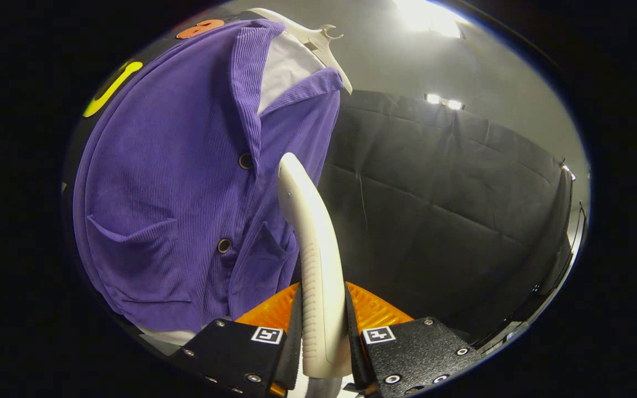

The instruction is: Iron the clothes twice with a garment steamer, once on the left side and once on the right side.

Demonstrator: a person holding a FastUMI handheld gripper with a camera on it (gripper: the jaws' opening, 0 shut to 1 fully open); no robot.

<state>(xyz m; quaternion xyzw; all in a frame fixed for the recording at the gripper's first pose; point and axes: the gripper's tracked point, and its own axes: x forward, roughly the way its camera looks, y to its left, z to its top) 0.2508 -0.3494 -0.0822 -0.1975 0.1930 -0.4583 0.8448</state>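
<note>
Steamer handle sat clamped between the two fingers of the gripper, both black pads pressed against its ribbed lower grip, the white wand curving up and forward to a head that lay against or just off the purple shirt near its button placket; I could not tell whether it quite touched. The shirt hung on a pale hanger ahead and to the left of the fingers, over a white inner layer, with the black cloth wall behind. To my eye the steamer looked hard, smooth and fairly light, likely to twist in a loose hold, so the ribbed section was the sensible place to grip it. The corduroy-like fabric looked soft and limp; it would probably swing away under pressure rather than resist. Two patch pockets on the shirt front lay flat, and nothing I could see filled them. Orange plastic showed just behind the fingers.
</note>
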